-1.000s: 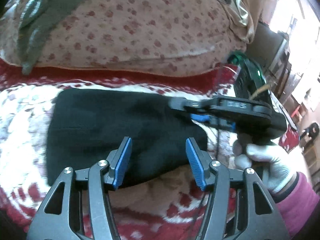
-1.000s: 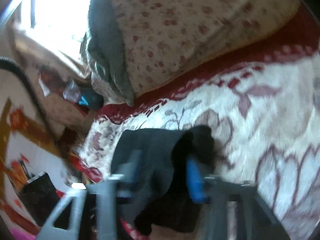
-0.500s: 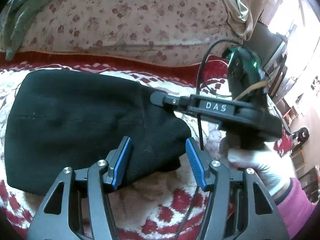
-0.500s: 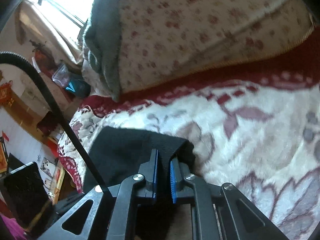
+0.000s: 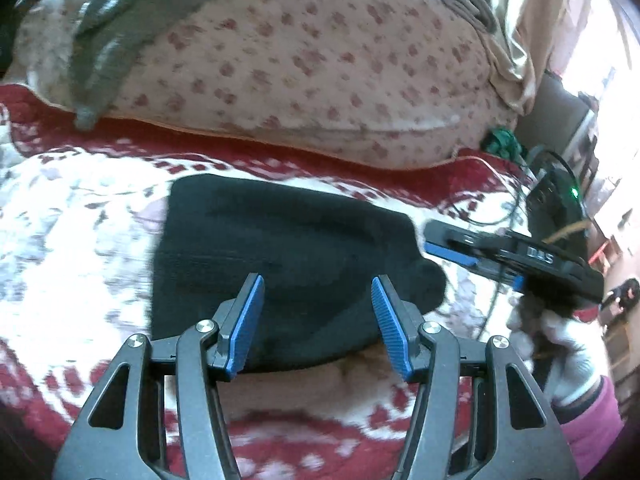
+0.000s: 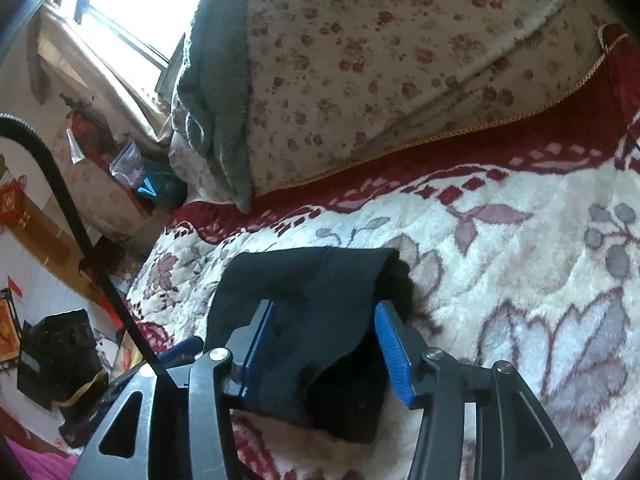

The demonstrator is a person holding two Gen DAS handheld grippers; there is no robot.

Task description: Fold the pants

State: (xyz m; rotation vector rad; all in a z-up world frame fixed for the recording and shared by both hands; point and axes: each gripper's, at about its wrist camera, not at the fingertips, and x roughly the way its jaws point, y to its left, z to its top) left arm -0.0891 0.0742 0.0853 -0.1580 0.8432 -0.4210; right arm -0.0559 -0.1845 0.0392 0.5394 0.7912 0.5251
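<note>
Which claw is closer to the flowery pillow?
Too close to call: both grippers sit about equally far from the pillow. The left gripper and right gripper both hang open over the pants, well short of it.

A bed [image 6: 520,280] fills most of both views, covered by a plush blanket [image 5: 80,240] in white with a red border and greyish-mauve flower motifs; against its far side lies a bulky cream quilt [image 6: 380,60] with small red flowers, a grey-green cloth [image 6: 216,92] draped over one end; beyond it a window [image 6: 132,4] blazes with daylight (overexposed), cream curtains [image 5: 516,20] beside it; dim clutter crowds the room's edges.
</note>
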